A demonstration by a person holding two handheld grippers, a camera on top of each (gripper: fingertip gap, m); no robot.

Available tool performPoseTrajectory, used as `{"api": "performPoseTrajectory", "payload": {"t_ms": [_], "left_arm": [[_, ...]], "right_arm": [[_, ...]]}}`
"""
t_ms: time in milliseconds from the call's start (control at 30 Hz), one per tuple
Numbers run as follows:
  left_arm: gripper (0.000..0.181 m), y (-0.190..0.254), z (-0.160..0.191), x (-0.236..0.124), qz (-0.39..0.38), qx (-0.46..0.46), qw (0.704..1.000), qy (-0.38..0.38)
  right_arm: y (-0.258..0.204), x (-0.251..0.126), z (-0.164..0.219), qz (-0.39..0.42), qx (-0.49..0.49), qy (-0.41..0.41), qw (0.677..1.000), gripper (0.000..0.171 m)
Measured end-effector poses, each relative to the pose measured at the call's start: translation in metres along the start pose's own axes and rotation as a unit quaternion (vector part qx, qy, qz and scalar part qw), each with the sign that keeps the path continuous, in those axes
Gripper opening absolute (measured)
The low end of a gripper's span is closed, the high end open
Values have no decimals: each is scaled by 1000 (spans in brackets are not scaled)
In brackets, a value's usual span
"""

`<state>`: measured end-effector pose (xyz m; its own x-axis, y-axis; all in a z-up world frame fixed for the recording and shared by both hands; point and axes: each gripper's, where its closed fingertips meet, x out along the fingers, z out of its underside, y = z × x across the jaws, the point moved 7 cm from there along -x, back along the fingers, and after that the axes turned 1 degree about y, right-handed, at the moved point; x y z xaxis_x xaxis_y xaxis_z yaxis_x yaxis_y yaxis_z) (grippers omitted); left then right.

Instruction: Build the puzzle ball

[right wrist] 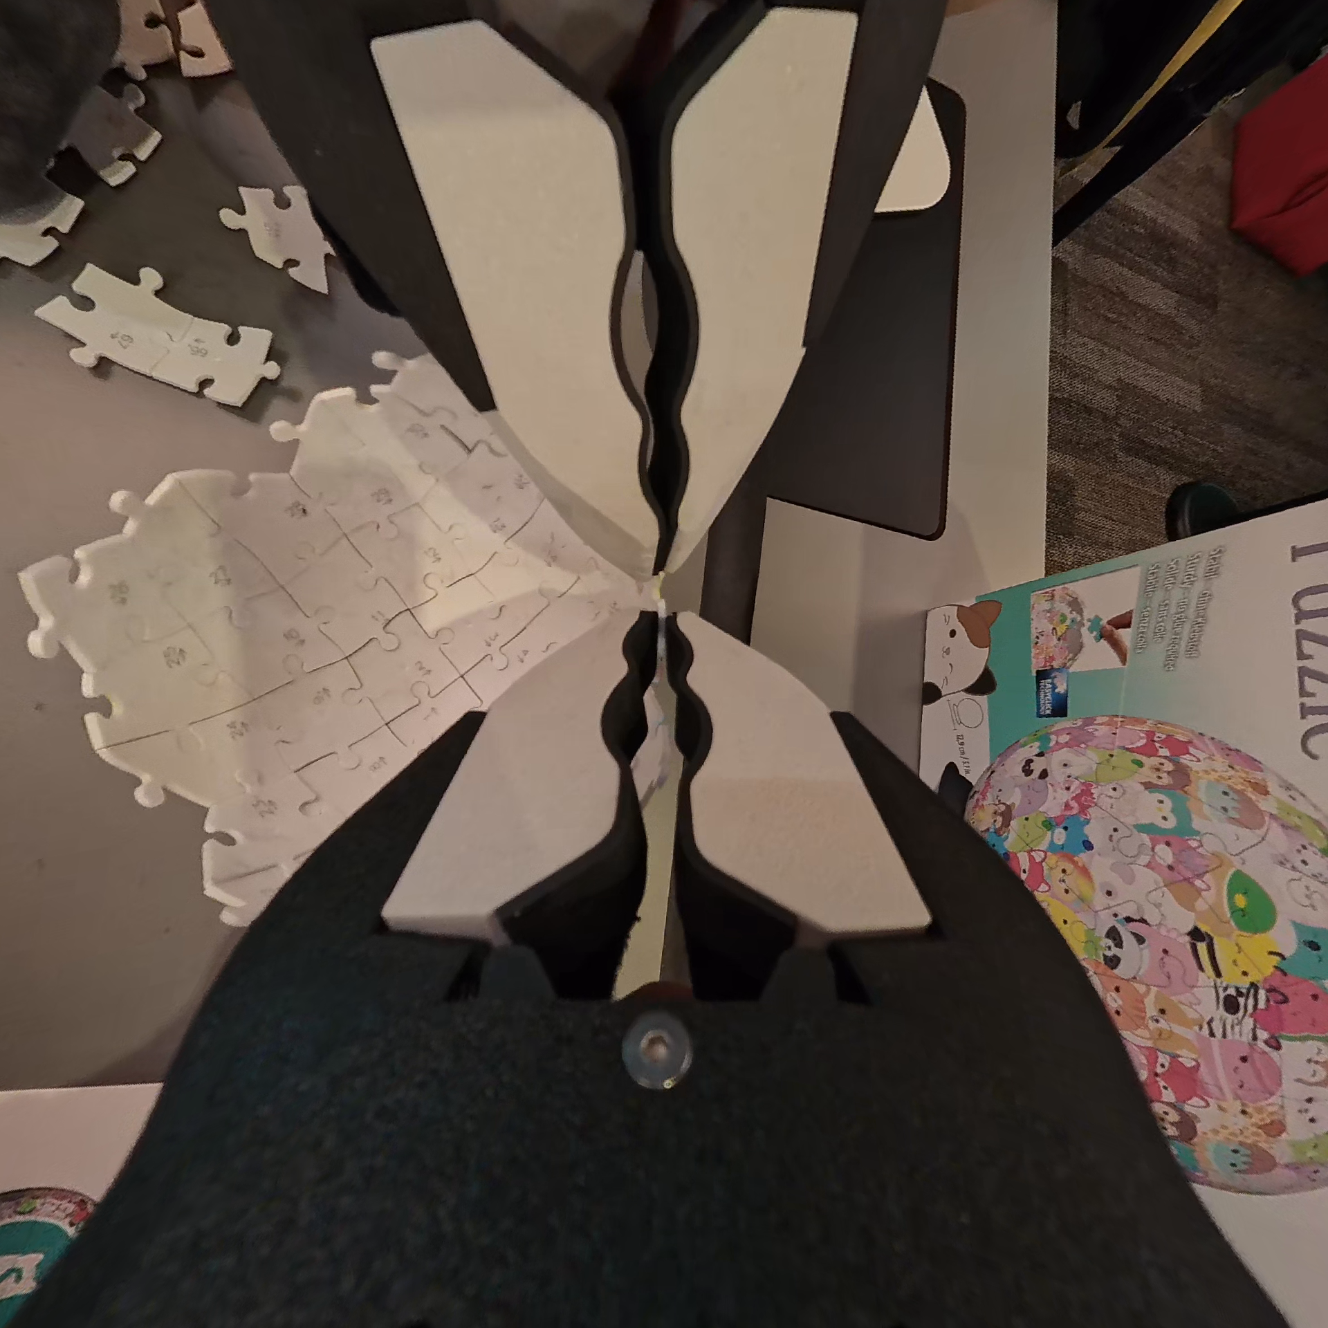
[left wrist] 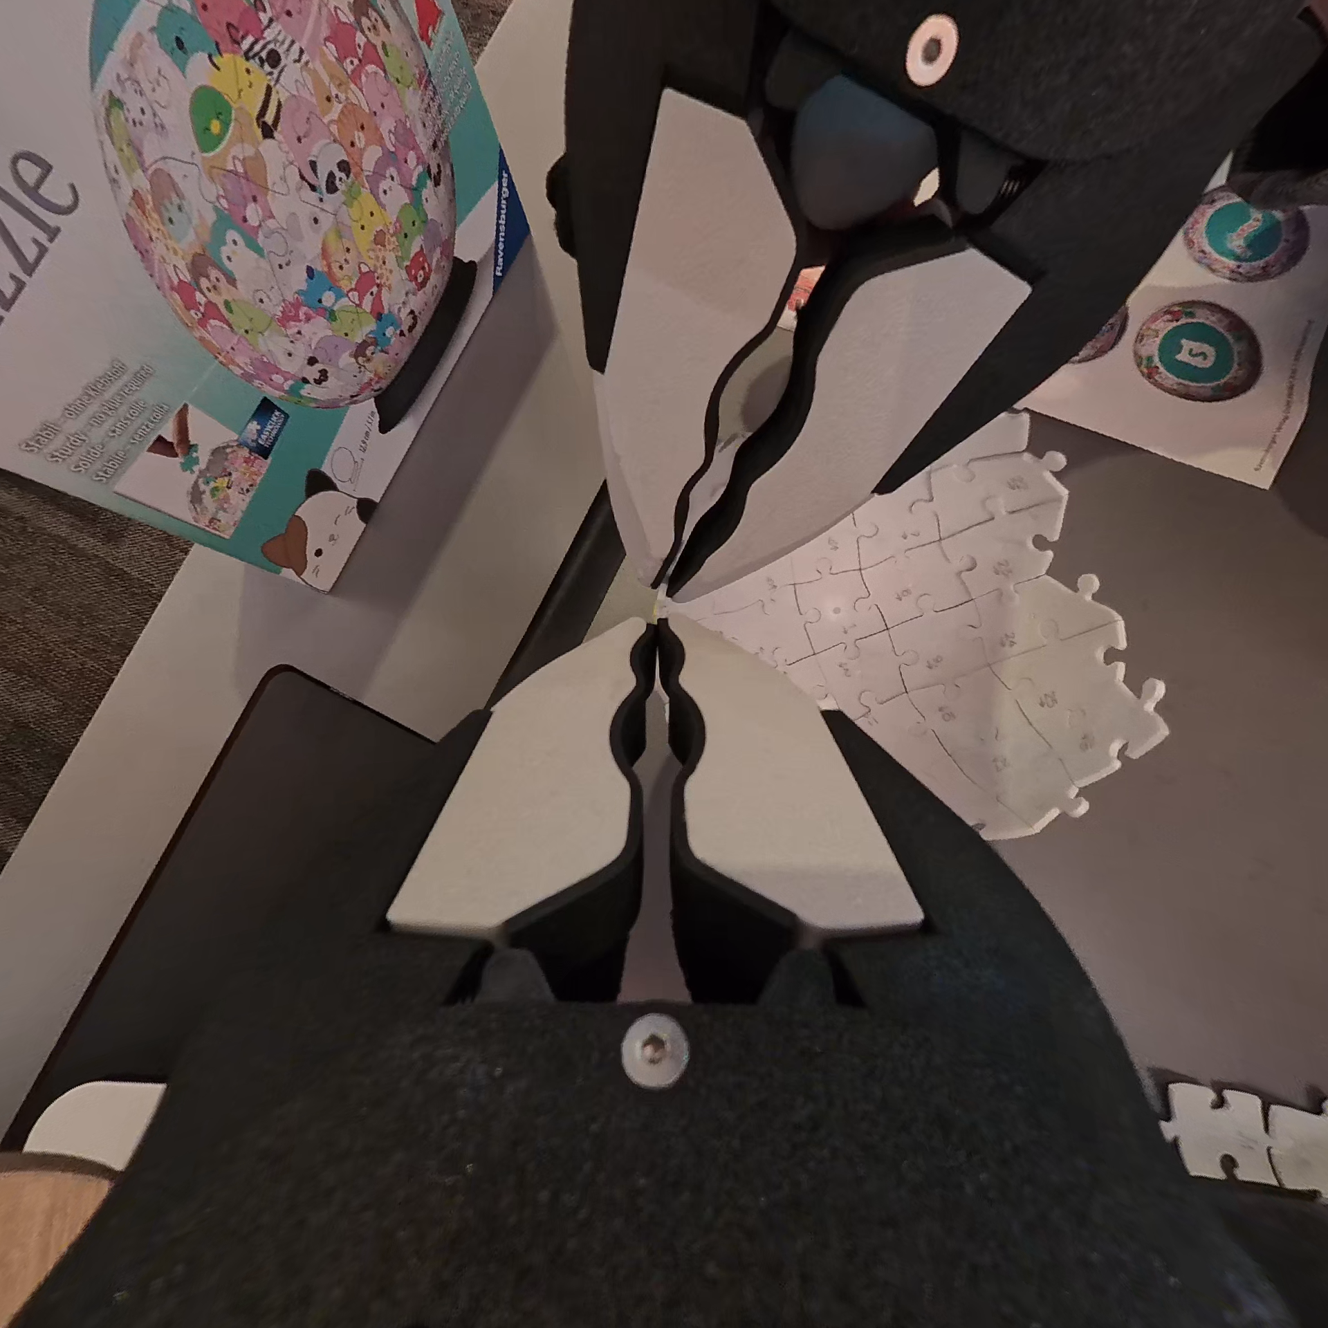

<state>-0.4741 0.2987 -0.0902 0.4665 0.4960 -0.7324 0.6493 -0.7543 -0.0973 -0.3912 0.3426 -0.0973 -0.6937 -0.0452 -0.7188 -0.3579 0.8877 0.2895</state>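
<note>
The left gripper (left wrist: 655,632), black with pale inner faces, has its fingers pinched together at the tips on the rim of the curved white shell of joined puzzle pieces (left wrist: 956,661), which lies numbered side up on the dark grey mat (left wrist: 1150,560) near the mat's edge. The right gripper (right wrist: 660,625) meets it tip to tip from the opposite side, its fingers likewise closed, with a thin white edge showing in the narrow slot between them; whether that edge belongs to the shell or to a separate piece I cannot tell. From the right wrist view the shell (right wrist: 287,632) spreads away to the left of both grippers. Loose white puzzle pieces (right wrist: 158,338) lie on the mat beyond it, well apart from the shell. The teal and white cardboard puzzle box (left wrist: 237,287), printed with a colourful ball, lies closed on the white table (left wrist: 180,647) off the mat's edge; what it holds is hidden. A white instruction sheet (left wrist: 1178,374) rests at the mat's far corner.
</note>
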Motion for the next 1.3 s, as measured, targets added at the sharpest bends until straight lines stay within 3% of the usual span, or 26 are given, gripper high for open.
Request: {"api": "performPoseTrajectory", "payload": {"t_ms": [133,267,867,1000,1300], "left_arm": [[0,0,0,-1,6,-3,1000,3],[11,0,1,0,15,-13,1000,4],[1,-2,3,4,-2,-2,1000,-9],[13,-4,1,4,-2,-12,1000,0],[13,-8,3,7,14,-22,1000,-5]], "right_arm": [[0,0,0,4,-5,0,1000,2],[1,0,0,0,3,1,1000,2],[2,2,3,0,9,-5,1000,3],[2,2,5,-3,20,-10,1000,3],[4,3,5,2,32,-27,999,3]]}}
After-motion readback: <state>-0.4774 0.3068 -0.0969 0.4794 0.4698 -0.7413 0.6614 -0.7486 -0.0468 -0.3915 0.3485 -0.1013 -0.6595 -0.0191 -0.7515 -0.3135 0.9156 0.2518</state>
